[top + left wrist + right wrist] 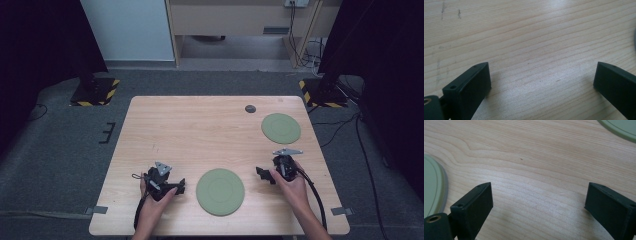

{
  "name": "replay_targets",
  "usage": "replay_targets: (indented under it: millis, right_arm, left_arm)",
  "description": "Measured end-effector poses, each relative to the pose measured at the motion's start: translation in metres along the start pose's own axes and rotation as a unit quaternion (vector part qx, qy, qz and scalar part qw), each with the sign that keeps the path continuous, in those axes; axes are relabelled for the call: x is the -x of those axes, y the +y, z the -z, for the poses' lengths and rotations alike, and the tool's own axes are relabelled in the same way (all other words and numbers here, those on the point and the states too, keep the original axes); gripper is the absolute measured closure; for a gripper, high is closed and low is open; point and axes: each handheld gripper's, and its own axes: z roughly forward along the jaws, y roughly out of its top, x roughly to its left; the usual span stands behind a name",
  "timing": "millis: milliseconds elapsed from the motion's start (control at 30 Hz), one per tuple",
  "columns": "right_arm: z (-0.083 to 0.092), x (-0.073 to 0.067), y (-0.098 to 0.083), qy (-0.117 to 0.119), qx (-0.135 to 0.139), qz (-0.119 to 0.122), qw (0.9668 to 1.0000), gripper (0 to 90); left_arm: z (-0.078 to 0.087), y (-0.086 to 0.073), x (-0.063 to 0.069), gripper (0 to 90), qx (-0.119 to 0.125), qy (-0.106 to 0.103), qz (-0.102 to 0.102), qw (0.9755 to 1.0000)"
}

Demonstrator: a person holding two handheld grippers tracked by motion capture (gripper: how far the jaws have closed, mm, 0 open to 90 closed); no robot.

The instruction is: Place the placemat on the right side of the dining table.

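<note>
Meanwhile: Two Grippers Flank the Near Green Plate

From the high view, a wooden table (pixel 200 130) carries two round green plates. The near plate (pixel 220 191) lies flat close to the person's edge, and it serves as the landmark. The left gripper (pixel 177 186) rests on the wood just to the left of that plate, held in the person's left hand (pixel 155 197), its jaws pointing toward the plate's rim but apart from it. The right gripper (pixel 262 173) sits on the opposite side of the plate, a little farther up the table, held in the right hand (pixel 292 187), jaws also turned toward the plate without touching it. The far plate (pixel 281 128) lies well beyond the near plate, toward the back right. A small dark disc (pixel 250 108) sits farther back, near that far plate.

Along the left gripper view, the two black jaws stand wide apart, released, with bare wood between them. A sliver of the near plate's rim (pixel 634 37) shows at the right edge.

Along the right gripper view, the jaws likewise stand spread, gripping nothing, over bare wood. The near plate (pixel 432 187) shows at the left edge, just beside the left jaw, and the far plate (pixel 621 127) shows at the top right corner, well apart.
</note>
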Motion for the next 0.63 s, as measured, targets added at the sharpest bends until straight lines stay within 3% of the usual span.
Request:
replay_targets:
  millis: [233, 433, 633]
  right_arm:
    - [-0.006, -0.005, -0.003, -0.021, 0.006, 0.008, 0.9997, 5.2]
    - [-0.011, -0.013, -0.007, -0.051, 0.015, 0.033, 0.9980, 3.8]
    - [-0.011, -0.013, -0.007, -0.049, 0.009, 0.035, 0.9981, 0.3]
  left_arm:
    - [0.000, 0.000, 0.000, 0.6, 0.000, 0.000, -0.001, 1.0000]
    - [0.000, 0.000, 0.000, 0.6, 0.000, -0.001, -0.001, 1.0000]
    - [0.000, 0.000, 0.001, 0.6, 0.000, -0.003, -0.002, 1.0000]
